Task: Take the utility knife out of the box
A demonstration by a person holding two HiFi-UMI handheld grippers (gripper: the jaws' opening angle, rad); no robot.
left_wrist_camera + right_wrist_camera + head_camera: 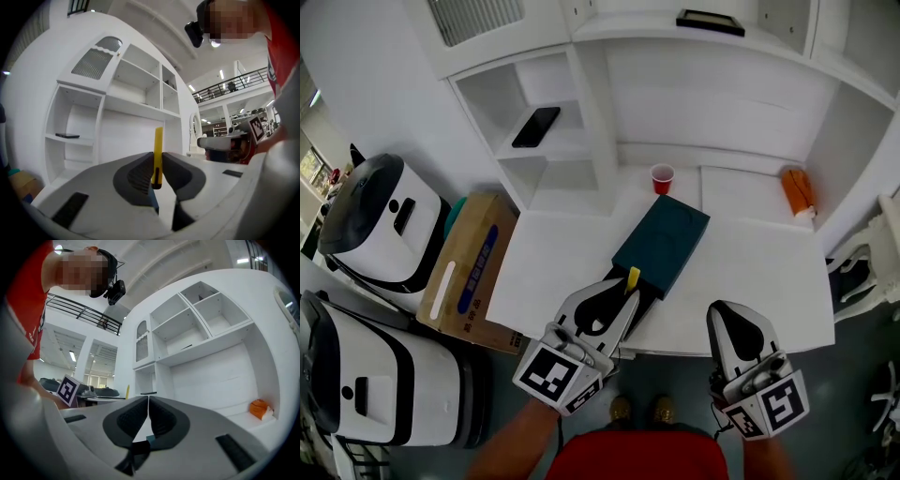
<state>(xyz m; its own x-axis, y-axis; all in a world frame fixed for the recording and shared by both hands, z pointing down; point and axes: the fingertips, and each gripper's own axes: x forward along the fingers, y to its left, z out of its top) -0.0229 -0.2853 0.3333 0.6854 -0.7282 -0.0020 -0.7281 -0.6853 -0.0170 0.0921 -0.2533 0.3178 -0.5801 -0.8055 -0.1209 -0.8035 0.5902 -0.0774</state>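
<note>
My left gripper (628,292) is shut on a yellow utility knife (158,157), which stands upright between the pads and sticks up past the tips. In the head view the utility knife (632,278) shows as a small yellow end above the open near end of the dark teal box (662,244), which lies on the white table (750,281). My right gripper (733,323) hovers at the table's front edge, right of the box, its jaws shut with nothing between them. In the right gripper view the right gripper (147,401) points level at the white shelving.
A red cup (662,178) stands at the back of the table, beyond the box. An orange object (798,191) lies at the back right. A black phone (536,127) lies on a shelf. A cardboard box (471,272) and white machines (380,220) stand left of the table.
</note>
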